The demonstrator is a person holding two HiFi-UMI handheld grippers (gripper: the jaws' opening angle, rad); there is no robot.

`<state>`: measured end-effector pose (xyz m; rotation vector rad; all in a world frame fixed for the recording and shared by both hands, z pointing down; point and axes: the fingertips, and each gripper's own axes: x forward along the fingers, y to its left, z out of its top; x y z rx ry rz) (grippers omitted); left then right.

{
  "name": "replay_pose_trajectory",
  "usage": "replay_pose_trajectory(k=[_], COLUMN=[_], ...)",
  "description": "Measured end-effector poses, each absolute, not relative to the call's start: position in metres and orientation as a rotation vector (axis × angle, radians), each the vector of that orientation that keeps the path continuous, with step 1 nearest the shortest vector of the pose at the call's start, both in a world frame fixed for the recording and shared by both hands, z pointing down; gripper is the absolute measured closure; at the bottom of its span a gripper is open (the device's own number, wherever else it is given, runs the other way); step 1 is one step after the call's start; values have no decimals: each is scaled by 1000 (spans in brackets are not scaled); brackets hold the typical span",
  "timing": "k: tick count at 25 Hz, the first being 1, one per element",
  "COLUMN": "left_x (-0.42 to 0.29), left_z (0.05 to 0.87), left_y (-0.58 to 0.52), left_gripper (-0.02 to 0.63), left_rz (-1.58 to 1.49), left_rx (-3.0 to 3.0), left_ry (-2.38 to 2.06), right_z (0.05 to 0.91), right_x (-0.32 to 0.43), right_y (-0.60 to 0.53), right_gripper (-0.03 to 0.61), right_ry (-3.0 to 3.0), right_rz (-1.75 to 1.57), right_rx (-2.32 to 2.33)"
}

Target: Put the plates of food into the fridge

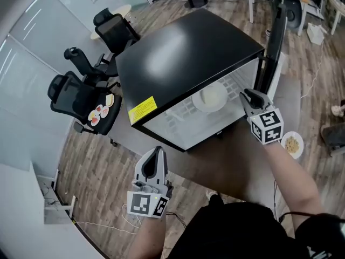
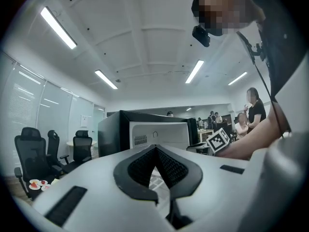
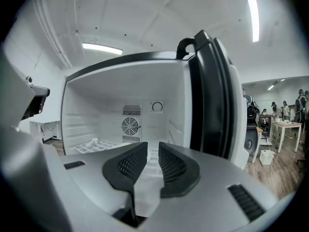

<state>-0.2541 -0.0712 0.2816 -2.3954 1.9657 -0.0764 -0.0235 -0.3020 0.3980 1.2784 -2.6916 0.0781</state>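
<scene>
From above, in the head view, one white plate [image 1: 210, 97] is seen already on the wire shelf of the black fridge [image 1: 183, 63], whose door [image 1: 272, 42] stands open at the right; a second plate [image 1: 99, 114] lies on an office chair [image 1: 70, 93] at the left, a third plate [image 1: 291, 143] on the wooden floor [image 1: 108, 166] at the right; both are judged still to be loaded; the right gripper [image 1: 248, 96] is held at the fridge mouth, the left gripper [image 1: 157, 152] nearer, over the floor. In the left gripper view its fingers are seen together, nothing between them; glass partitions, strip lights and people at far desks are shown. In the right gripper view the fingers are seen slightly apart and empty, before the white interior.
</scene>
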Motion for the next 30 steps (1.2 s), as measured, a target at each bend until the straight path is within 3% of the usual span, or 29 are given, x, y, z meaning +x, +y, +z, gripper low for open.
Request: replay_pose_trajectory(k=[19,30], left_x=[-115,-5], left_z=[280,295], left_y=[-87,-94], left_gripper=[611,611], left_rz=[-74,-135], left_rx=[-2541,-2649], left_ry=[1741,1547], right_z=[383,437], right_x=[144,291], right_y=[-247,-207], right_gripper=[503,503], right_ry=[-2638,-2483], right_rz=[84,262], right_rx=[1526,1756])
